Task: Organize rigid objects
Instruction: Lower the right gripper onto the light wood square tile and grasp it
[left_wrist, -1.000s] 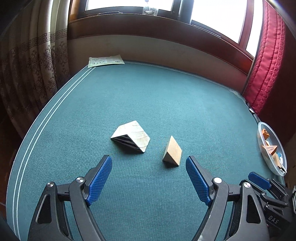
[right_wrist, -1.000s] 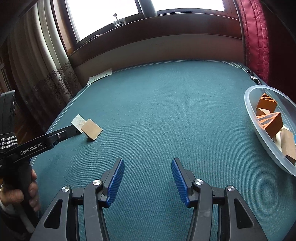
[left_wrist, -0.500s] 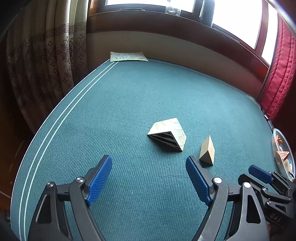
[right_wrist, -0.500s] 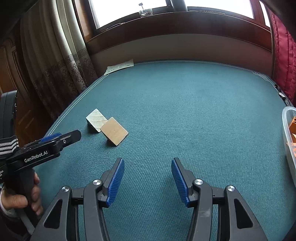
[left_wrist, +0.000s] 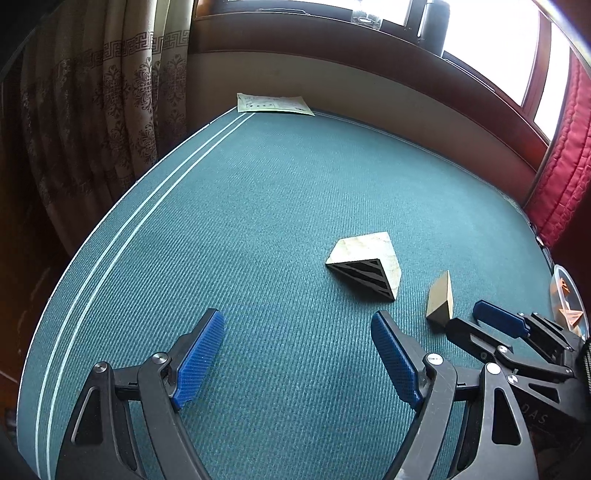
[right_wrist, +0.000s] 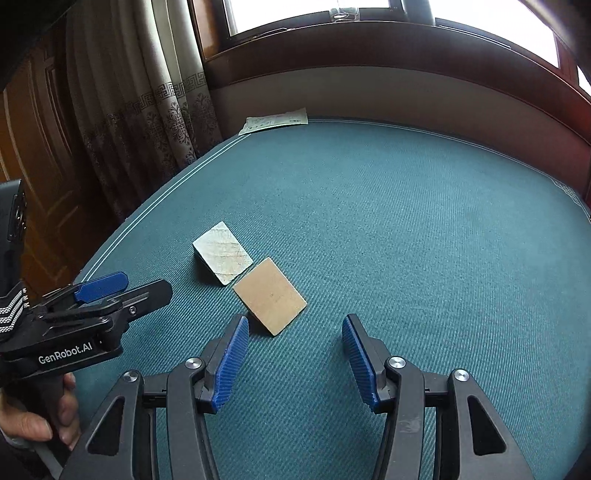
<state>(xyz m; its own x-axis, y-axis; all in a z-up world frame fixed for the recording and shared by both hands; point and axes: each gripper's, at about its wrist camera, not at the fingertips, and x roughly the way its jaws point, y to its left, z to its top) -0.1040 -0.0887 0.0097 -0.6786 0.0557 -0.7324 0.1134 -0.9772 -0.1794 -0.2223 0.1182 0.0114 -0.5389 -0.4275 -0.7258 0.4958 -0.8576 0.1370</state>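
1. Nearest in the left wrist view, the left hand-held gripper (left_wrist: 297, 354) stands released, its blue pads (left_wrist: 199, 356) wide apart over bare green worktop (left_wrist: 258, 221), with nothing between them.
2. In the right wrist view the right hand-held gripper (right_wrist: 291, 360) is also released and empty, its jaws at a narrower gap. It hangs just short of the brown wedge (right_wrist: 271, 295).
3. That brown wedge rests on the worktop just ahead of the right hand-held gripper's left pad, its broad sloped face turned up. It looks like solid wood: stiff, light, not fragile. The sloping face would likely let pads slide off, so the better hold, as I judge it, is across the two flat triangular ends.
4. Just beyond it, corner close to corner, lies the pale wedge (left_wrist: 364, 264), larger, with a dark striped triangular end toward the left camera. I cannot tell whether the two touch. It should handle much the same: rigid and light, best taken across its flat ends, and its width suits the wider left jaws.
5. At the right edge of the left view, a clear bin (left_wrist: 567, 295) already holds orange pieces; it is probably where both wedges belong.
6. Farthest off, a printed sheet (left_wrist: 275, 103) lies at the worktop's far edge, below the window.
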